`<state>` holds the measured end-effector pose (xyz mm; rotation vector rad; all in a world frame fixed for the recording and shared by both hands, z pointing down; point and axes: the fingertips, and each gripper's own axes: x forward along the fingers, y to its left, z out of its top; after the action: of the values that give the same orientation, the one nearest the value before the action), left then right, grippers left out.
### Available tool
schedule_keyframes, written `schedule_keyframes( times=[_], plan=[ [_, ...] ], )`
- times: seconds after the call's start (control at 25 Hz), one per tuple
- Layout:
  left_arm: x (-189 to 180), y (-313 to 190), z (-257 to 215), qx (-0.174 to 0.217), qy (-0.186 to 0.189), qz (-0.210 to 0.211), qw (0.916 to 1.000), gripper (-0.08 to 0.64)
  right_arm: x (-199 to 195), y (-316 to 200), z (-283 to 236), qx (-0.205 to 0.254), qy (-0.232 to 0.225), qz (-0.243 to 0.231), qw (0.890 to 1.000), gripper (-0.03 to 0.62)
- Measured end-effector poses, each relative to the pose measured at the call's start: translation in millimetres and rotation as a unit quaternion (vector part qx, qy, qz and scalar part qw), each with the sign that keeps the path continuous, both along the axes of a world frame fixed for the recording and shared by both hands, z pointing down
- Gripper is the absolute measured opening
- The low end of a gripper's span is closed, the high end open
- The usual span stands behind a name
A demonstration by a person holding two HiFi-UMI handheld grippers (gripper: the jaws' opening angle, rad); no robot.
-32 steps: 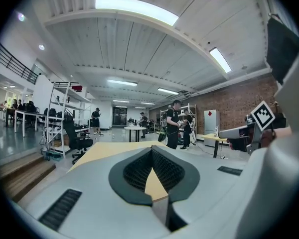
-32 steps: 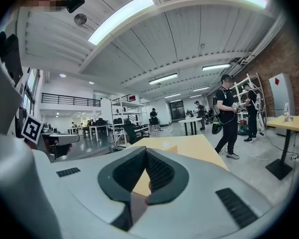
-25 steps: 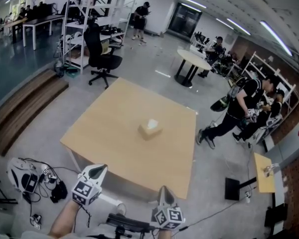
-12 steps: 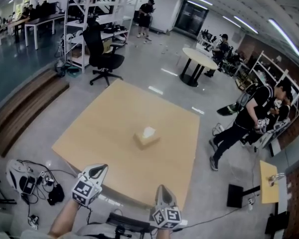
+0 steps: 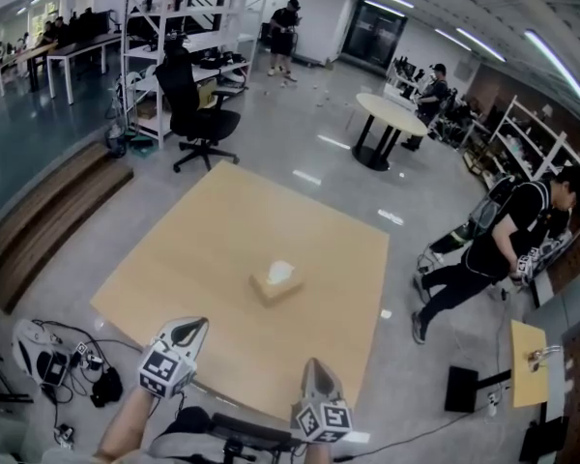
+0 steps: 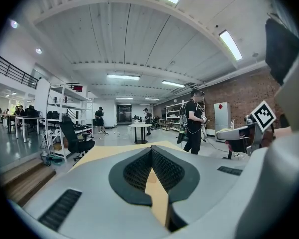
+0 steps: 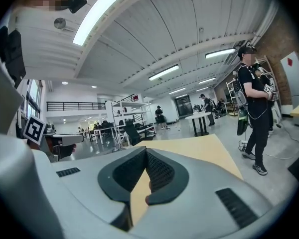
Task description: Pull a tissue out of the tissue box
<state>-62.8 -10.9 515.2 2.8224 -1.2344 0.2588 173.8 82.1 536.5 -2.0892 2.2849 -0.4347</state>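
Wooden table (image 5: 193,259) lies ahead of both grippers, its near edge just past the tips. Tissue box (image 5: 275,283) sits near mid-table, well ahead of both and between their lines, a bit closer to the right one. A white tissue (image 5: 282,271) sticks up from its top. Nothing else on the table that I can see.

Left gripper (image 5: 190,327): jaws together, nothing in them. Right gripper (image 5: 314,367): jaws together, empty too. Both are held low and pointing roughly level at the table. Neither gripper view shows the box; the gripper bodies hide it.

Judged step: approach only, tissue not yet touched.

Risks:
- The jaws must part before reaching the tissue, or closed tips will just push it down into the slot.
- The box looks light and loose. Pulling with one gripper and no hold-down would likely lift or drag the whole box.
- Pinching too shallow could tear the tissue or let it slip.

Around, far past the grippers:
- shelving (image 5: 164,27) to the left
- round table (image 5: 391,114) to the right
- black office chair (image 5: 198,114) beyond the table's far-left side
- a person (image 5: 503,249) walking off to the right of the right gripper, well clear
- cables and gear (image 5: 48,351) on the floor left of the left gripper

Nothing stands between the grippers and the box.
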Motion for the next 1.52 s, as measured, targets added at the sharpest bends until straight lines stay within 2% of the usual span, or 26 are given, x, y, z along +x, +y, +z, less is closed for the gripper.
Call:
schedule_keyframes(
  times=[0.36, 0.96, 1.52],
  plan=[
    [17, -39, -3, 0.001, 0.001, 0.004, 1.0000, 0.006, 17, -40, 2, 0.000, -0.002, 0.001, 1.000, 0.011],
    [46, -122, 15, -0.033, -0.006, 0.023, 0.9992, 0.006, 26, -116, 16, -0.027, -0.012, 0.001, 1.000, 0.011],
    [47, -160, 72, -0.112, -0.029, 0.020, 0.9930, 0.006, 18, -170, 58, -0.094, -0.035, -0.020, 0.995, 0.011]
  ],
)
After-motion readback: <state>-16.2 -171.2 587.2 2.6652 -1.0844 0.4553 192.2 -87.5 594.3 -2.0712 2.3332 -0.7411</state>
